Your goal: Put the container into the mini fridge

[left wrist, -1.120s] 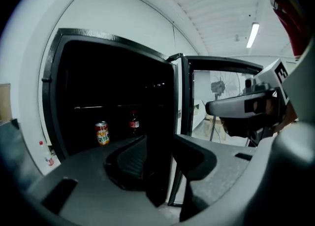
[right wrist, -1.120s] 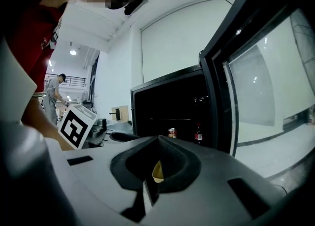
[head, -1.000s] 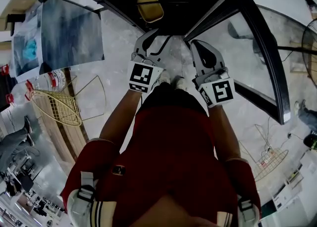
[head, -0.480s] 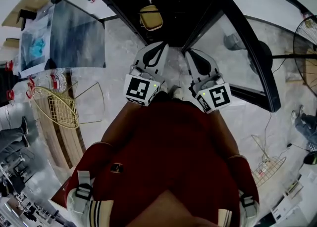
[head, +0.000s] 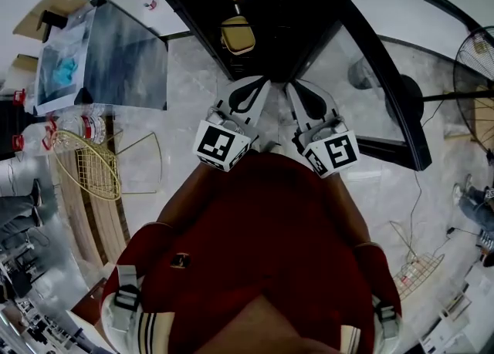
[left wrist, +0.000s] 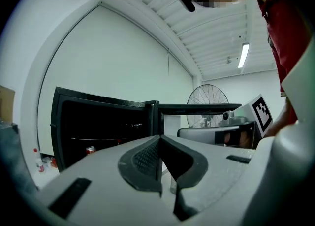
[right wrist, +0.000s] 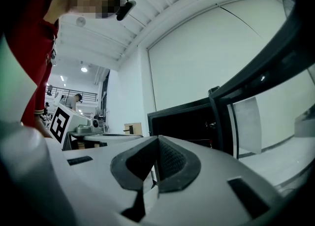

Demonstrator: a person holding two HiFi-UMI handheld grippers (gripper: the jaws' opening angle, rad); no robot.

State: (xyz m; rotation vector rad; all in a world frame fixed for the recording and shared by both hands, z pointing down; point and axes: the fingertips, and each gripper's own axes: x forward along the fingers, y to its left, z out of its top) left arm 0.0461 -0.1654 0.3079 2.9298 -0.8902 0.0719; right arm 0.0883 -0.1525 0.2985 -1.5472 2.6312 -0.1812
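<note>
Leave the container alone inside the mini fridge at twelve o'clock, well apart from both claws. Hold the left gripper and right gripper as now, pinched together on nothing. Probably only closing left: reach for the open door at two o'clock, push on the frame, avoid the glass.

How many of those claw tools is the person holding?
2. The left claw and the right claw sit side by side in front of the open mini fridge, one in each hand. Both are shut and empty. No other claw shows in any view.
</note>
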